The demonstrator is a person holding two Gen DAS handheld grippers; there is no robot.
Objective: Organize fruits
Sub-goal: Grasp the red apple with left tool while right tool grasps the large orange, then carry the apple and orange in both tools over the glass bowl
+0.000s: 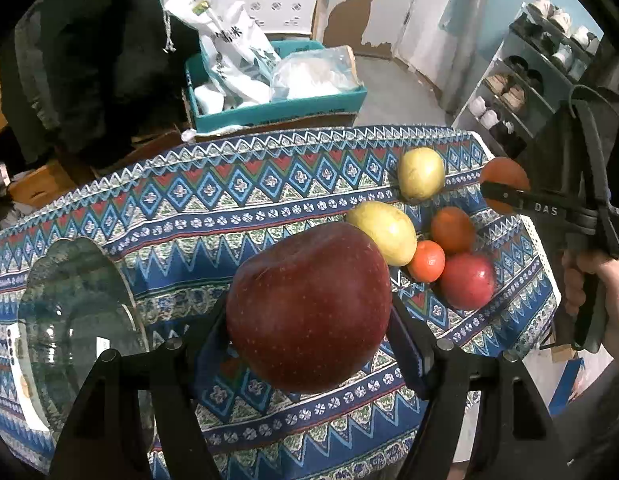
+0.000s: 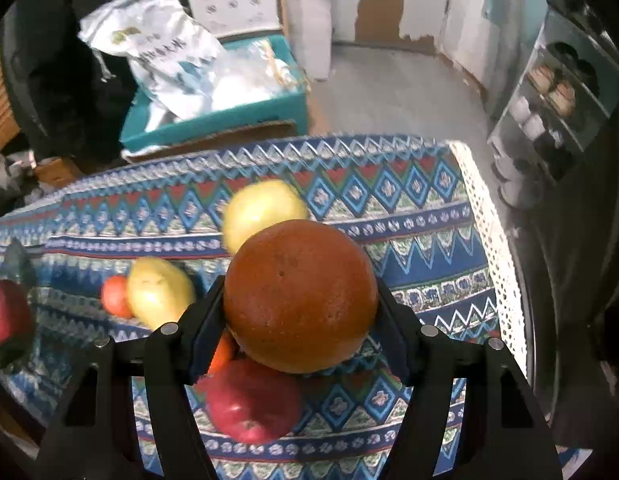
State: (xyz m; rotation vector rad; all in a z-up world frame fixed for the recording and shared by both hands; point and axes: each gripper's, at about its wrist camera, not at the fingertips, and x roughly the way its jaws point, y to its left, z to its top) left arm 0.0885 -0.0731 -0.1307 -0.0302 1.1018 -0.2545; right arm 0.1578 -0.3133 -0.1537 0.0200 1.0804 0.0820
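Note:
My left gripper (image 1: 309, 320) is shut on a big dark red apple (image 1: 309, 304), held above the patterned tablecloth (image 1: 229, 200). A clear glass plate (image 1: 77, 312) lies to its left. My right gripper (image 2: 299, 324) is shut on a large orange (image 2: 299, 296), lifted over the fruit pile; it also shows in the left wrist view (image 1: 505, 192). On the cloth lie two yellow pears (image 1: 383, 232) (image 1: 421, 172), a red apple (image 1: 467, 280), a small tangerine (image 1: 427, 260) and another orange (image 1: 453, 230).
The table's right edge with white lace trim (image 2: 493, 240) drops to the floor. Behind the table stands a teal box (image 1: 277, 108) with white bags. A shoe rack (image 1: 529, 80) stands at the right.

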